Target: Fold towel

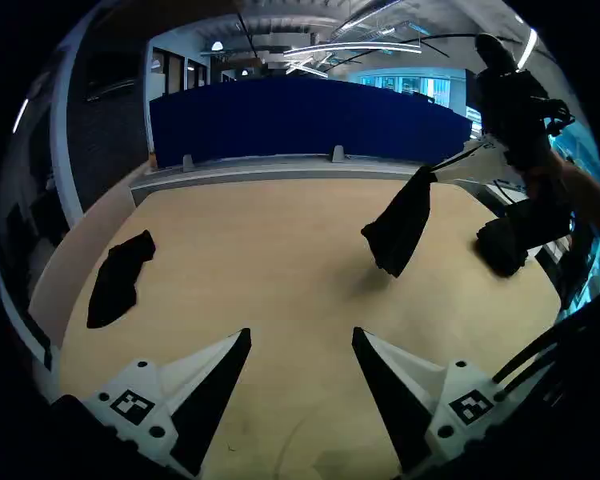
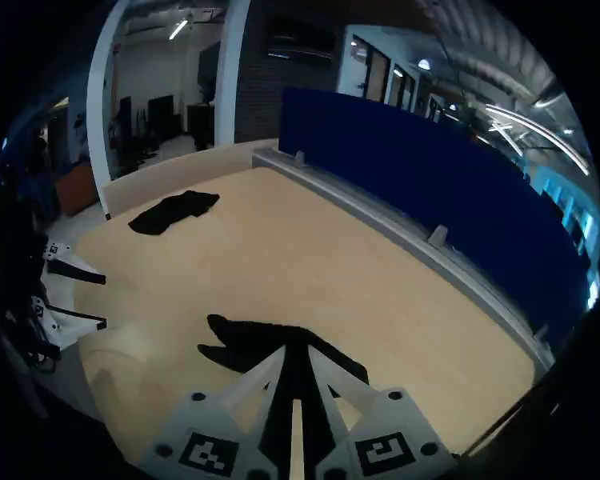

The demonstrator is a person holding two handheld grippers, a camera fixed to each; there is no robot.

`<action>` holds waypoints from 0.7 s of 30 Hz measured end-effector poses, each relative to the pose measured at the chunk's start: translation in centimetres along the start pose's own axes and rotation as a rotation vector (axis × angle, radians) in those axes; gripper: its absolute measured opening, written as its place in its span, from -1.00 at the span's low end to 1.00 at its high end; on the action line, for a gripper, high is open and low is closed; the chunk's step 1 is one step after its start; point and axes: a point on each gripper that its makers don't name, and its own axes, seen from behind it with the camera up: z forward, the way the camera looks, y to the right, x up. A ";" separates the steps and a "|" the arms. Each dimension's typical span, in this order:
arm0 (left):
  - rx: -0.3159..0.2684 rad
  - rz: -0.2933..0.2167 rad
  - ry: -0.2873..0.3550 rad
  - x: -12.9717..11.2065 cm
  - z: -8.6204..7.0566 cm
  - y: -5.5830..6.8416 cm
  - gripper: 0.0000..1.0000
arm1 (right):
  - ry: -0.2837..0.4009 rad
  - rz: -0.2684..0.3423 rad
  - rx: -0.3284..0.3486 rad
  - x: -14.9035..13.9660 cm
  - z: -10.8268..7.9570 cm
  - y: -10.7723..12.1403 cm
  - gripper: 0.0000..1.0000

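Status: left gripper (image 1: 300, 332) is wide open with nothing between the fingers. It hangs over the near edge of the wooden table (image 1: 284, 240). From the right gripper view we see it at the far left (image 2: 104, 302), fingers apart, holding nothing.

Right gripper (image 2: 298, 350) is pinched almost closed on the towel (image 2: 252, 340); dark cloth sits between both fingertips. In the left gripper view the right gripper (image 1: 438, 169) is raised at the right of the table, and the black towel (image 1: 400, 224) hangs down from its tips by one corner, bunched and unfolded. There's a shadow on the wood below it. We can't tell whether its lower end touches the table.

Second black cloth (image 1: 120, 276) lies crumpled flat near the left edge of the table, well apart from the towel; we see the same cloth at the far left in the right gripper view (image 2: 172, 212).

Dark heap (image 1: 504, 244) sits at the right edge of the table, near the hanging towel. We can't tell what it is.

Blue partition (image 1: 300, 120) runs along the far edge of the table.
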 end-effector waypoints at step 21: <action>-0.043 0.015 -0.005 1.2 1.9 2.6 0.88 | 0.010 0.053 -0.124 -2.5 -7.4 11.9 -0.92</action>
